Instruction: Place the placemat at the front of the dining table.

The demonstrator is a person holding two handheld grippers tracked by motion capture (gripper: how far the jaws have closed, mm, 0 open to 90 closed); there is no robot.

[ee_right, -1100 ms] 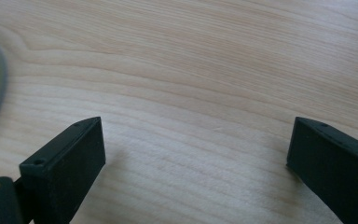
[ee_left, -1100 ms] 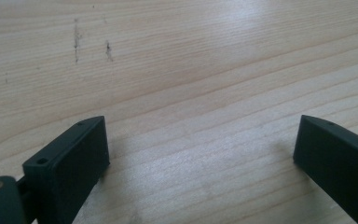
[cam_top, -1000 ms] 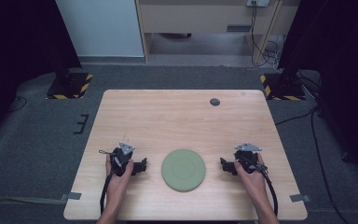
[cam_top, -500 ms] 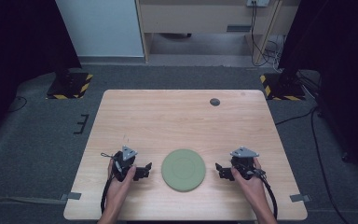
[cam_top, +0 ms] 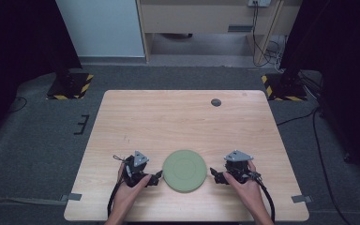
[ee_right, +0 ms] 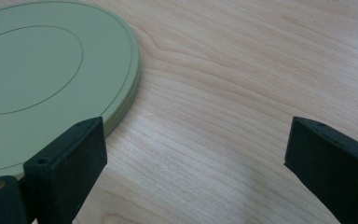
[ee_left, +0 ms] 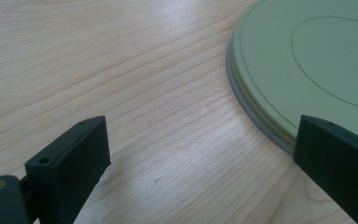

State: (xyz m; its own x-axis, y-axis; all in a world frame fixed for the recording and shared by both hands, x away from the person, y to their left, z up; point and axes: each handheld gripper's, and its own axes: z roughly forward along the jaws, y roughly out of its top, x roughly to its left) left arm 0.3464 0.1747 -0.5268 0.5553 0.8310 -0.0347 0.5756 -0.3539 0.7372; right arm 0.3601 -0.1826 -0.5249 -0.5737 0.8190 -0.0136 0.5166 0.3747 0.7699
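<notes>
A green plate lay flat on the wooden table, near the front edge and about midway across it. The left gripper sat just left of the plate, held in the person's left hand, its tips very near the rim; whether they touched could not be told from the high view. The right gripper sat just right of the plate in the right hand, a small strip of bare wood between its tips and the rim. In the left gripper view the jaws stood spread wide with nothing between them but table, the plate lying at the right past one jaw. In the right gripper view the jaws were likewise parted and empty, the plate at the left. A small dark disc rested near the far edge of the table, well apart from the plate.
</notes>
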